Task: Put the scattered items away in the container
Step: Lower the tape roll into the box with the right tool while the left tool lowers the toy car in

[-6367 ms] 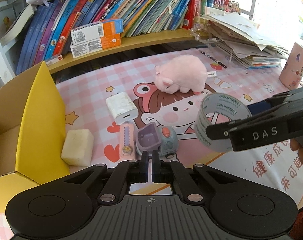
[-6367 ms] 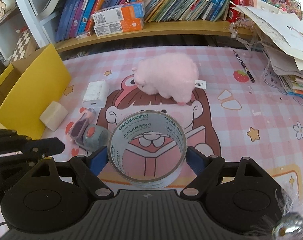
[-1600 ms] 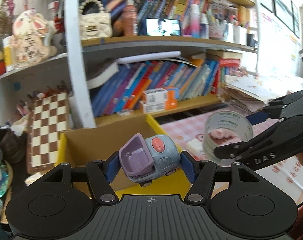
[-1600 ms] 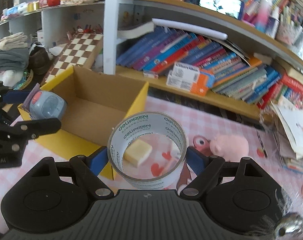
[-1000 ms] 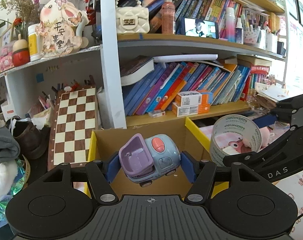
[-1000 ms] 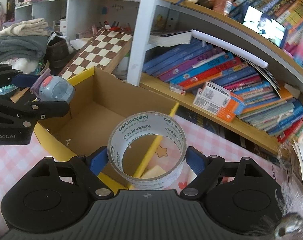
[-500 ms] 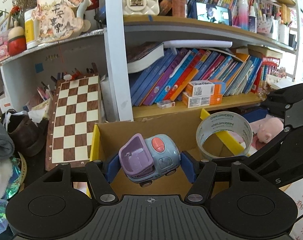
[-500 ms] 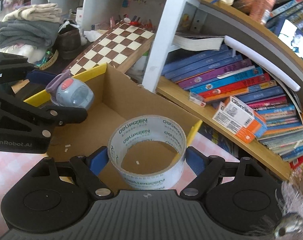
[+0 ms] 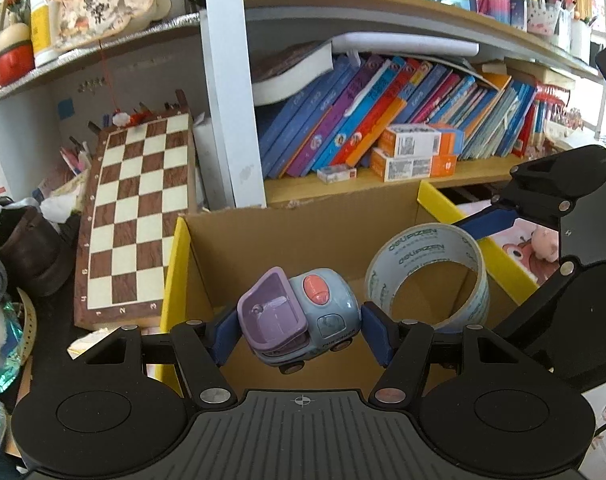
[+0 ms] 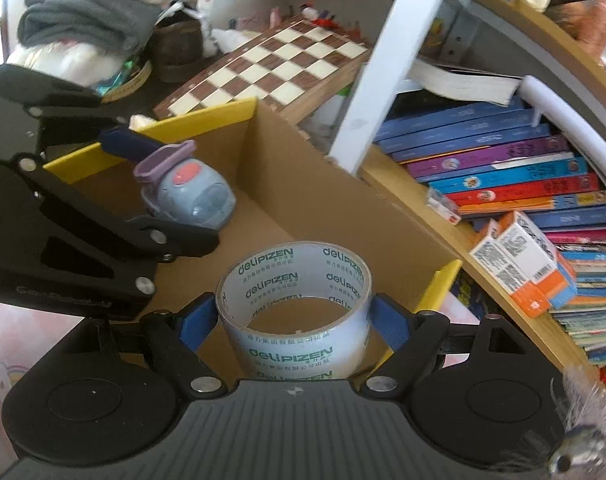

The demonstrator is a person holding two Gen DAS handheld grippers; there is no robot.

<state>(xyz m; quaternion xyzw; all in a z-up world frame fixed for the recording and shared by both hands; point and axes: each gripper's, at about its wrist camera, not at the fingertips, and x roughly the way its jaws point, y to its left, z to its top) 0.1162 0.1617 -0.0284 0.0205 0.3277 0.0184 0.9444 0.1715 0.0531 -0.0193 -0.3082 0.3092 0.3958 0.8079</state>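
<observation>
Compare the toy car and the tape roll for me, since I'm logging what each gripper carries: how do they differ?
The toy car is a solid blue-grey and purple body with wheels; the tape roll is a clear hollow ring printed with green lettering. The car sits in the left gripper, the roll in the right gripper. Both are clamped between blue fingers above the open box.

"deliPIZEN" on tape roll [image 10: 294, 312], numbers 1–3 along chessboard [image 9: 137, 216] edge

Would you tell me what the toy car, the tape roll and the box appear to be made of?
Toy car: glossy moulded plastic, judging by its sheen. Tape roll: translucent printed film, likely plastic. Box: matte brown cardboard, yellow-faced flaps.
</observation>
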